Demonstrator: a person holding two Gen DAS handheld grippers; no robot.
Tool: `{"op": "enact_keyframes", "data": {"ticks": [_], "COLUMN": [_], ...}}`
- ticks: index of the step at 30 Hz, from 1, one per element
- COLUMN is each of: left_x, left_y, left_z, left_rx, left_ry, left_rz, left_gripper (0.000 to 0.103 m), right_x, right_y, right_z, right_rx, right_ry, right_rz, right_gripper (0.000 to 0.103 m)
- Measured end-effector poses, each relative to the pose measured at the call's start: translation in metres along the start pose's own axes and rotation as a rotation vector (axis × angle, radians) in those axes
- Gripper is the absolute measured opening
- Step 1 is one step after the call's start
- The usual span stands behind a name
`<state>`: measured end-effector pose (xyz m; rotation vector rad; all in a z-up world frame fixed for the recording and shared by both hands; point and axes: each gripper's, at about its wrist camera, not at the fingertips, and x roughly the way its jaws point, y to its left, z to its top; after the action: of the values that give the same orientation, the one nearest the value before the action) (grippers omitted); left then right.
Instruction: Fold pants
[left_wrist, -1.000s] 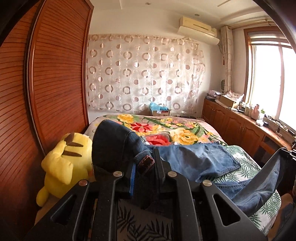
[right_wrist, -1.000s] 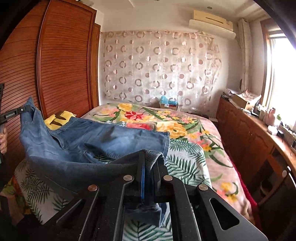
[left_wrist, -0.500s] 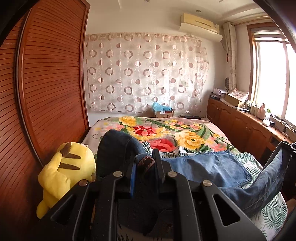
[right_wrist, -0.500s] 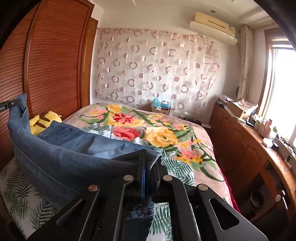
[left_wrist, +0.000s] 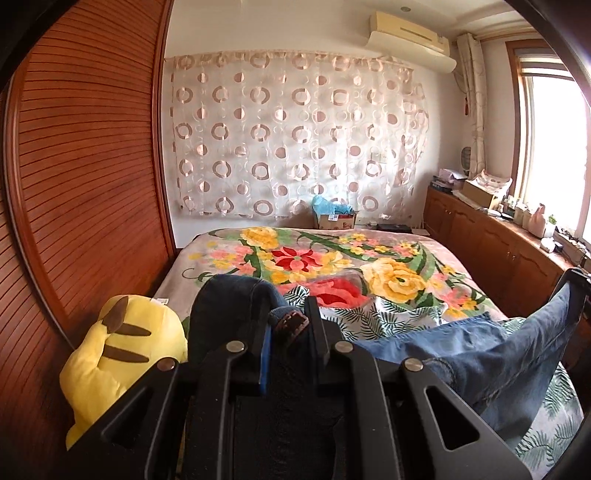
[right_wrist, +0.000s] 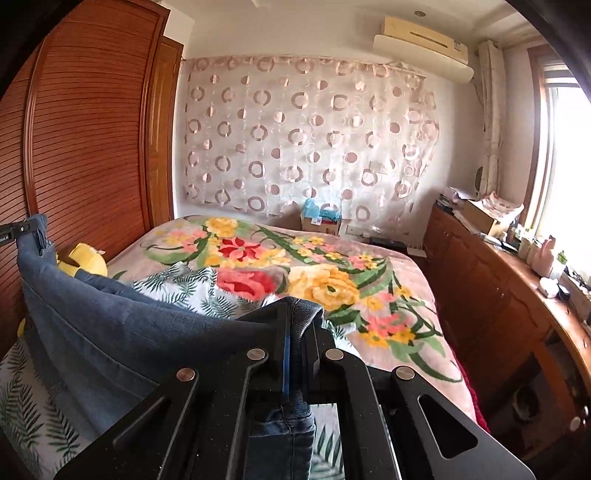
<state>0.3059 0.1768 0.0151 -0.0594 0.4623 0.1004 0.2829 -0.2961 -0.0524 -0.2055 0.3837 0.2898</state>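
Observation:
Blue denim pants (left_wrist: 480, 354) hang stretched between my two grippers above the bed. My left gripper (left_wrist: 286, 325) is shut on the waistband, where a brown leather patch shows between its pads. My right gripper (right_wrist: 301, 317) is shut on a denim edge of the pants (right_wrist: 122, 332). In the right wrist view the left gripper (right_wrist: 26, 227) shows at the far left, holding the raised cloth. The right gripper (left_wrist: 572, 284) appears at the far right of the left wrist view. Part of the pants sags onto the leaf-print sheet (right_wrist: 192, 284).
A yellow plush toy (left_wrist: 122, 354) lies at the bed's left side against the wooden wardrobe (left_wrist: 81, 177). The floral blanket (right_wrist: 317, 269) covers the far half of the bed. A low wooden cabinet (right_wrist: 517, 295) with clutter runs along the right wall under the window.
Both grippers have moved back toward the foot of the bed with the pants, pulling the denim off the sheet. More of the floral blanket shows now.

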Motion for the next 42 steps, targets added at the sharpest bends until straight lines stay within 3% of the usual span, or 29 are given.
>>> {"op": "enact_keyframes", "data": {"ticks": [11,22,24,26,28,30,31,34,38,42], "left_x": [0.063,0.071,0.068,0.062,0.057,0.053,0.05,0.041,0.033,0.023], "left_y": [0.006,0.006,0.008,0.01,0.011,0.011,0.01,0.005,-0.002,-0.015], "left_z": [0.006,-0.016,-0.018,-0.021,-0.023,-0.023,-0.024,-0.028,-0.043,-0.063], "left_rx": [0.01,0.04,0.039,0.031,0.028,0.028,0.028,0.034,0.037,0.04], "left_ry": [0.051,0.134,0.144,0.134,0.135,0.145,0.145,0.148,0.174,0.215], "left_rz": [-0.006,-0.051,-0.051,-0.072,-0.087,-0.079,-0.09,-0.113,-0.137,-0.173], "left_gripper": [0.017,0.019,0.029,0.047,0.052,0.066,0.078,0.081,0.081,0.081], "right_x": [0.062,0.085,0.084,0.082,0.08,0.081,0.08,0.082,0.077,0.062], "right_y": [0.0,-0.003,-0.004,-0.004,-0.003,-0.001,-0.001,-0.001,-0.006,-0.013], "right_z": [0.013,0.023,0.027,0.03,0.032,0.033,0.034,0.031,0.023,0.016], "right_rx": [-0.002,0.033,0.028,0.029,0.026,0.018,0.014,0.016,0.015,0.013], "right_ry": [0.063,0.141,0.137,0.136,0.131,0.129,0.131,0.142,0.164,0.185], "right_rz": [-0.027,0.019,0.025,0.025,0.024,0.019,0.016,0.015,0.032,0.024], "right_gripper": [0.003,0.003,0.003,0.003,0.003,0.004,0.004,0.016,0.047,0.052]}}
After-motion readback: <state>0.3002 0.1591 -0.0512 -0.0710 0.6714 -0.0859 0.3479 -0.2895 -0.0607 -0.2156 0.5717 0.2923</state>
